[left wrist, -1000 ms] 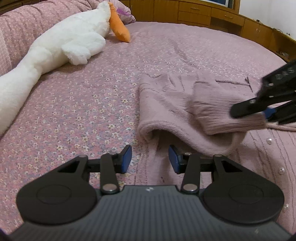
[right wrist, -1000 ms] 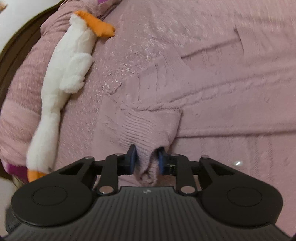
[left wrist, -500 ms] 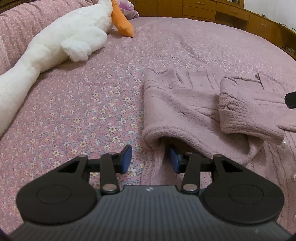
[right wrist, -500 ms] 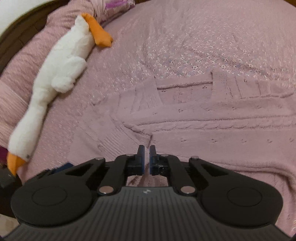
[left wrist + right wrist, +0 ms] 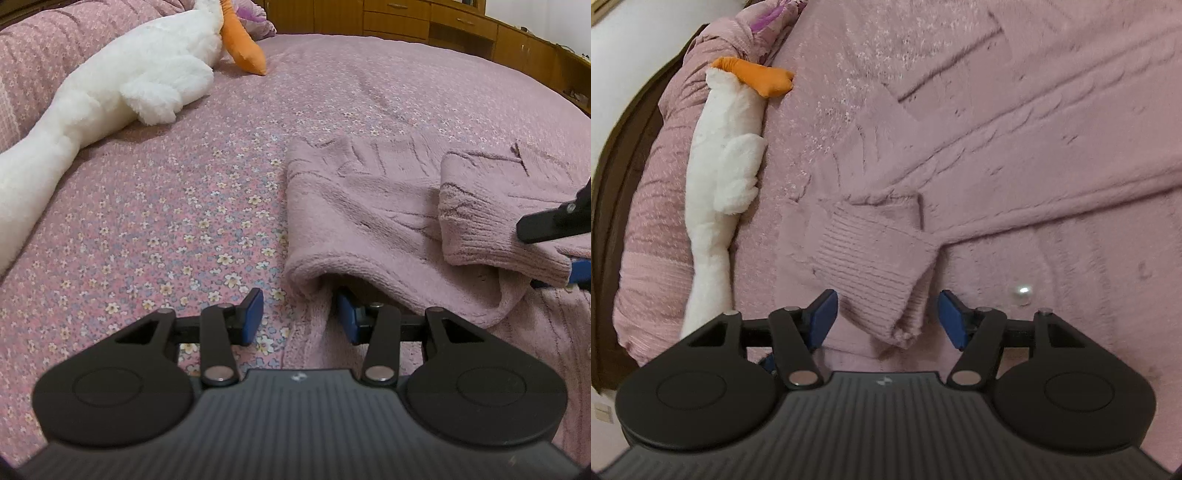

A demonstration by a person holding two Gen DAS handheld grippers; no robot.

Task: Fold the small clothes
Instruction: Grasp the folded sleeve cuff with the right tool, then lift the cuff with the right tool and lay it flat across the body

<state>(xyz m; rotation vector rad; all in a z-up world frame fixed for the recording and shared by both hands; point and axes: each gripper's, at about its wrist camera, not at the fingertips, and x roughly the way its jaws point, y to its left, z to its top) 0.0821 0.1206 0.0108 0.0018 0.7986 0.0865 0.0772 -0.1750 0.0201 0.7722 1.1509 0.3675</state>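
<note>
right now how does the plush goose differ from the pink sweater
The plush goose is white with an orange beak; the pink sweater nearly matches the bedspread. The goose is a stuffed, rounded body; the sweater lies flat with a ribbed cuff folded over. The goose lies by the pillows, the sweater nearer. Both rest on the bedspread.

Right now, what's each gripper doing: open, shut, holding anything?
Left gripper: open, holding nothing, at the sweater fold's edge.
Right gripper: jaws opening, ribbed cuff between the pads, not gripped.

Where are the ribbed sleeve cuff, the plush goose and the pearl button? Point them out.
ribbed sleeve cuff [image 5: 875,269], right wrist view, middle of the ribbing.
plush goose [image 5: 122,92], left wrist view, white body.
pearl button [image 5: 1022,294], right wrist view, its centre.
</note>
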